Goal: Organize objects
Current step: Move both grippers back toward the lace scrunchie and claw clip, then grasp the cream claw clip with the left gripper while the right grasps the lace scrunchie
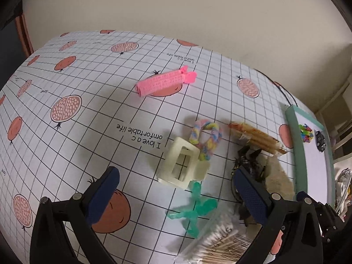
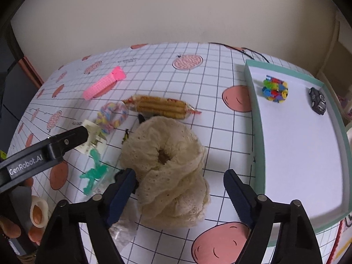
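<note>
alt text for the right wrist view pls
The open right gripper straddles a cream lace scrunchie on a grid-patterned tablecloth. Beyond it lie a wrapped biscuit pack, a pastel hair tie and a pink hair roller; a teal-rimmed tray sits at right.

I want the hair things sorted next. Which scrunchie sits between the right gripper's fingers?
The big cream lace scrunchie, framed by the open right gripper. The small pastel rainbow scrunchie lies farther back, beside the biscuit packet.

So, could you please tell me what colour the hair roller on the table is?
The hair roller is bright pink, seen best in the left wrist view.
</note>
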Available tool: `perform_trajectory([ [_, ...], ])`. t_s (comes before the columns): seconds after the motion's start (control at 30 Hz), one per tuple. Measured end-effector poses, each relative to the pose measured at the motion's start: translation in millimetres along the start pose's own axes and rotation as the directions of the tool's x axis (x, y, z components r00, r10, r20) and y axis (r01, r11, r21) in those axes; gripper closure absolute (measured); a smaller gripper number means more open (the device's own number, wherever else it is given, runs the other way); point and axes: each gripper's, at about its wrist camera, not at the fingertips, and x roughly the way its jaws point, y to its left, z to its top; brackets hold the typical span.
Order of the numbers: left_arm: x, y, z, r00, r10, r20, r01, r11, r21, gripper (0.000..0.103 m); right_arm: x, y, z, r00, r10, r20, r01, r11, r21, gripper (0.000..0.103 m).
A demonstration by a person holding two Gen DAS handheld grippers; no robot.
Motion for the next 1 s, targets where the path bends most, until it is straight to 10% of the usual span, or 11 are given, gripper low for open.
perform_trajectory([
  [0.77,32.0,-3.7,4.4,1.0,0.015,-0.026,-0.015,1.0,0.009,0.028,24.9,-1.7,-6.8,0.999,-0.019,-0.05,0.018,0.999,-0.027,0.025],
  [1.0,33.5,-0.1,4.8,0.999,0.009,-0.031,-0.009,1.0,-0.006,0.042,20.0,-9.3,-7.8,0.999,-0.027,-0.044,0.026,1.0,-0.012,0.041],
])
